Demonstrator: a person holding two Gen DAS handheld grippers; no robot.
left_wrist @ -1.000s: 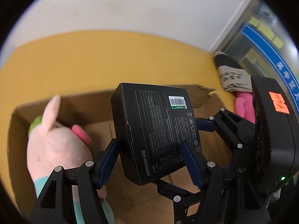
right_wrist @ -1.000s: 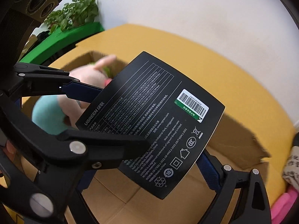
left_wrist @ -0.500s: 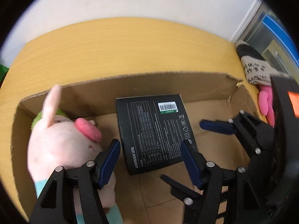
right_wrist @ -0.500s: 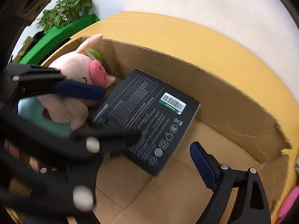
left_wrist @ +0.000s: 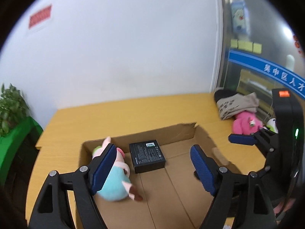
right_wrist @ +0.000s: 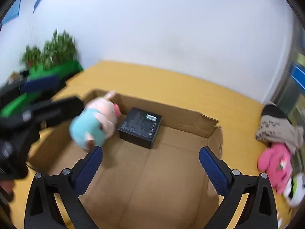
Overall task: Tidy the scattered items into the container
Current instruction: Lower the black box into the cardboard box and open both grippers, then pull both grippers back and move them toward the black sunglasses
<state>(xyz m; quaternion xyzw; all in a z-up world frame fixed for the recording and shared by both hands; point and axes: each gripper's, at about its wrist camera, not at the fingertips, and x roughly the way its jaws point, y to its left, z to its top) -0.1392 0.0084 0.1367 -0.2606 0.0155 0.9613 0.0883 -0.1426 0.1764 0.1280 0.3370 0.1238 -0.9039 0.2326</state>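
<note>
An open cardboard box lies on the yellow table. Inside it a black flat package lies flat beside a pink pig plush in a teal shirt. My left gripper is open and empty, raised above the box; it also shows blurred at the left of the right wrist view. My right gripper is open and empty above the box floor; it also shows at the right of the left wrist view.
On the table right of the box lie a pink plush, a beige printed cloth bundle and a small white and green toy. A green stand with a plant is left of the table.
Both grippers have pulled up and back from the box. The black package, held a second ago, now lies released on the box floor next to the pig.
</note>
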